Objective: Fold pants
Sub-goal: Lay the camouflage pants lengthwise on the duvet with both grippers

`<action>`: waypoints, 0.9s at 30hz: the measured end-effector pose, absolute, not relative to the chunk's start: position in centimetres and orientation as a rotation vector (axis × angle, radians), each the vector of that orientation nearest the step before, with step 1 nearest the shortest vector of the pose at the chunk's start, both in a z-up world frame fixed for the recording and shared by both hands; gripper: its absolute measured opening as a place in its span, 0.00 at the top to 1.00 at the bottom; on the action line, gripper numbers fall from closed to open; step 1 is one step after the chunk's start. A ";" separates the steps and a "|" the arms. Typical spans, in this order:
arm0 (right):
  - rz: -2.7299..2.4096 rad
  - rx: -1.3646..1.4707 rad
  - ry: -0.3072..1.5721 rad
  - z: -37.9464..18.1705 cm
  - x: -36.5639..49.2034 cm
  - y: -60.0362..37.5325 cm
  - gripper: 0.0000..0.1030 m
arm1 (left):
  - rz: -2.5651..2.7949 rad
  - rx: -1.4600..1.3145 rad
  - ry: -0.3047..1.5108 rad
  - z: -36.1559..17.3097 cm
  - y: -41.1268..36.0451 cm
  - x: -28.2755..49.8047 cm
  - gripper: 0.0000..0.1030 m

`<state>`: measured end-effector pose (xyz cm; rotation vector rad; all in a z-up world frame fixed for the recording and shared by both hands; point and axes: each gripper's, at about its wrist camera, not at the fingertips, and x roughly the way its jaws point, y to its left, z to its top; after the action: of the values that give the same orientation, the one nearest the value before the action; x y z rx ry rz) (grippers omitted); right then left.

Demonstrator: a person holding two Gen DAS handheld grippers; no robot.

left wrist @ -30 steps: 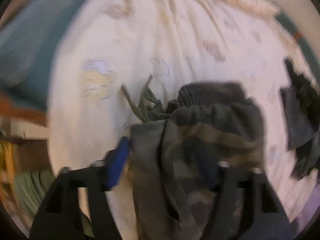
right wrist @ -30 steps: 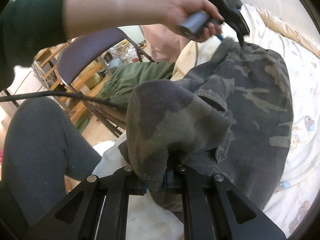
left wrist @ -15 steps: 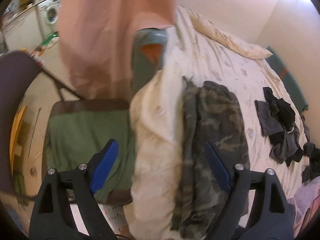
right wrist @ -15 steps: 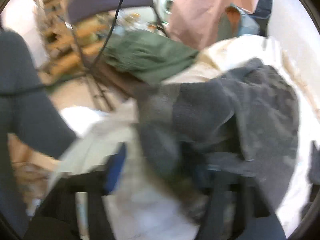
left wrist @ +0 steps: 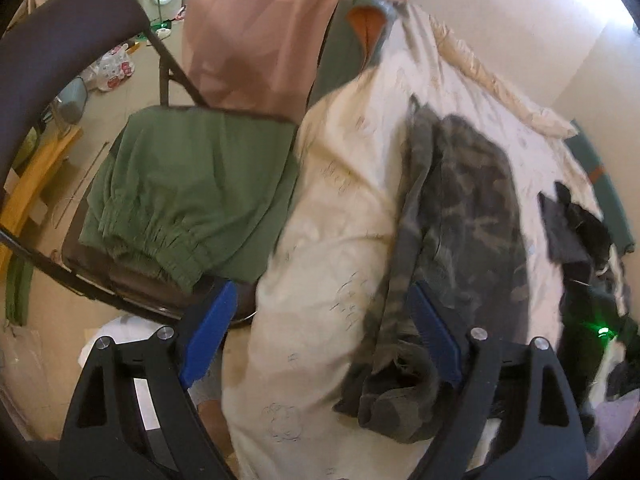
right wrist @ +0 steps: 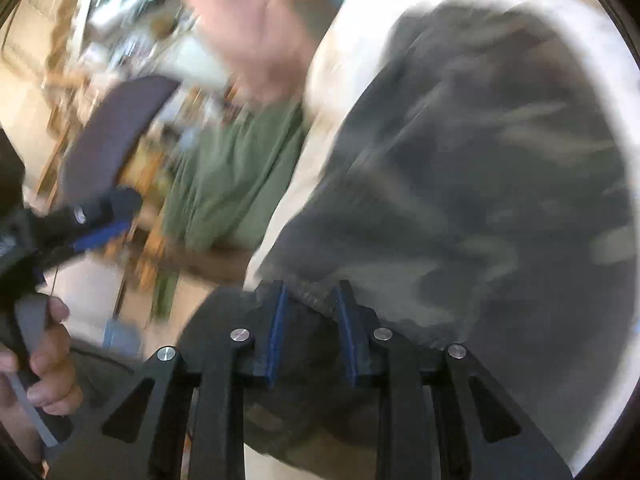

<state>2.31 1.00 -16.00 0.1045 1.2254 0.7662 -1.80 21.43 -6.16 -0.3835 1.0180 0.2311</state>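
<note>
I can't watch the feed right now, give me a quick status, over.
Left gripper open, holding nothing. Right gripper jaws just closing around camo pants edge. Pants on bed. Nothing blocking.

Camouflage pants (left wrist: 468, 216) lie folded lengthwise on the cream bed sheet (left wrist: 336, 240), stretching from the far side to the near edge, where the cloth bunches up.

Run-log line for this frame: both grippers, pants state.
left gripper: jaws just opened, empty | right gripper: jaws just closing, camo pants hem between, grip unclear | green pants: folded on chair
</note>
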 end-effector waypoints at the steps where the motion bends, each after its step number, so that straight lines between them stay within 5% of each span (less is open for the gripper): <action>1: 0.802 0.011 1.251 -17.3 1.2 3.1 0.74 | 0.247 -0.370 1.036 -6.6 21.6 -1.8 0.18; 4: 0.770 -0.134 1.217 -18.8 -0.5 5.5 0.74 | 0.253 -0.401 1.066 -7.6 22.3 -1.7 0.17; 8: 0.812 0.195 1.248 -17.8 0.3 1.1 0.70 | 0.264 -0.503 1.117 -9.5 23.0 -1.7 0.18; 12: 0.879 0.394 1.127 -12.4 -1.6 -6.6 0.26 | 0.170 -0.519 1.175 -11.2 21.0 -1.1 0.18; 16: 0.700 0.519 1.059 -10.2 -2.4 -17.5 0.25 | 0.028 -0.524 1.234 -12.6 17.4 -0.2 0.17; 20: 0.442 0.620 1.178 -14.3 -1.9 -24.3 0.25 | 0.024 -0.450 1.319 -14.9 14.8 0.6 0.18; 27: 0.511 0.836 1.434 -22.4 -2.8 -23.1 0.25 | -0.061 -0.489 1.414 -17.6 13.7 0.3 0.19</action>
<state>-2.83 -23.12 -22.41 0.8355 1.4344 0.5109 0.34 13.67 -17.58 -0.4892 1.4143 -0.0614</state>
